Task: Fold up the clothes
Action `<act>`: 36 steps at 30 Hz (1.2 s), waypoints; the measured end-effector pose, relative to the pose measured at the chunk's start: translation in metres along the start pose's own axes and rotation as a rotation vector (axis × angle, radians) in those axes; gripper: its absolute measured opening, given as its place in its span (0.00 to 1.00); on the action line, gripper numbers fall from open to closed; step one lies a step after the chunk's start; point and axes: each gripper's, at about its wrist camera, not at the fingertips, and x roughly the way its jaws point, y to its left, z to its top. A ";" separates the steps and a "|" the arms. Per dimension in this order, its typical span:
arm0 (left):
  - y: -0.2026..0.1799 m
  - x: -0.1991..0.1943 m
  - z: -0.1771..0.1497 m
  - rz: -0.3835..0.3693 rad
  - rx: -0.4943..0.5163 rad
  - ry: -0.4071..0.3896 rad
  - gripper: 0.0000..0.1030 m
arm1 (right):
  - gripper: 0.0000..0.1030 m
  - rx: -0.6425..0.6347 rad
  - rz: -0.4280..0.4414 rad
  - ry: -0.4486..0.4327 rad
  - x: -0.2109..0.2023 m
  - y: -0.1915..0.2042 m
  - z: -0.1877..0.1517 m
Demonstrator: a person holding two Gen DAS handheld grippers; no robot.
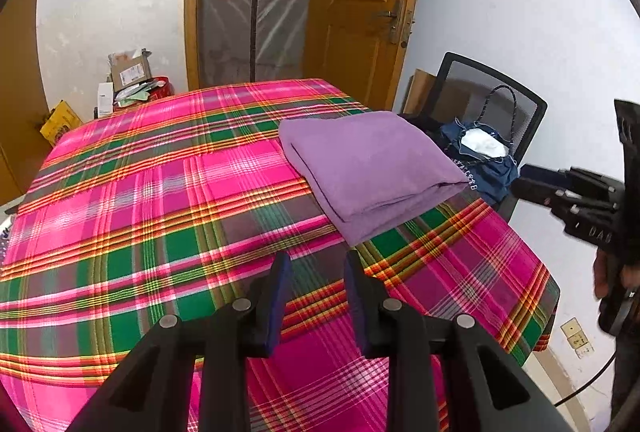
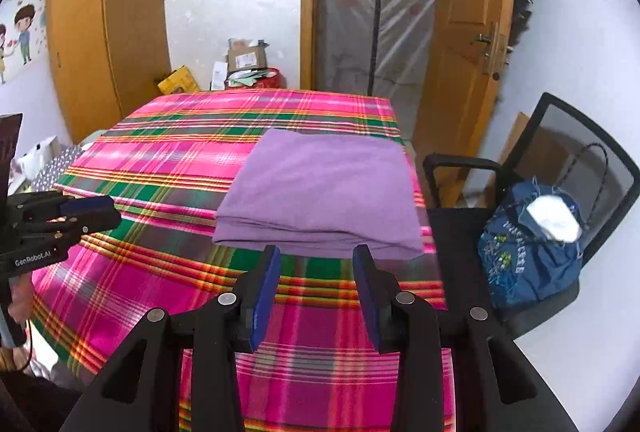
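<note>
Shadow and the round lens edge swallow the corners of both wrist views, and the person shows only as a hand (image 1: 608, 278) at the right border and a scrap of hand at the left border of the other view. Lettering on the dark blue denim drawstring bag (image 2: 528, 252) is too small to read. That bag sits on the seat of the black mesh-backed office chair (image 2: 592, 152) just beside the table, its mouth open with something white and crumpled (image 2: 554, 218) inside; what that is I cannot tell. Behind the table, an opened brown cardboard box (image 2: 246, 58) stands on a pile of packets and a red container, contents unclear.

The folded purple cloth (image 2: 324, 192) lies flat on the pink, green and orange plaid tablecloth (image 2: 160, 168), toward the table's right side near the chair. It forms a neat rectangle of several layers, the stacked edges visible along its near side, the top smooth.

The left gripper (image 1: 318, 296) hovers over the plaid with its blue-padded fingers parted, empty. The right gripper (image 2: 316, 292) is likewise spread wide, holding nothing, its tips just short of the cloth's near edge.
</note>
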 end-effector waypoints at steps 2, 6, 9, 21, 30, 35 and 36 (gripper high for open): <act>-0.003 -0.002 0.002 0.005 -0.003 -0.004 0.27 | 0.38 -0.018 0.006 0.011 -0.002 -0.007 0.005; -0.008 -0.005 0.003 0.016 -0.015 -0.023 0.27 | 0.38 -0.046 -0.028 0.012 -0.013 -0.021 0.012; -0.011 -0.004 0.000 0.024 -0.025 -0.028 0.27 | 0.47 -0.015 -0.033 0.002 -0.017 -0.019 0.006; -0.008 0.006 -0.012 0.016 -0.049 -0.016 0.27 | 0.54 0.079 0.054 0.041 0.021 0.031 -0.029; 0.001 0.010 -0.016 0.042 -0.063 -0.027 0.27 | 0.54 0.070 0.033 0.054 0.035 0.032 -0.016; 0.001 0.012 -0.015 0.046 -0.037 -0.022 0.27 | 0.54 0.064 0.037 0.062 0.041 0.035 -0.014; 0.001 0.014 -0.015 0.043 -0.033 -0.012 0.27 | 0.54 0.064 0.037 0.063 0.043 0.035 -0.013</act>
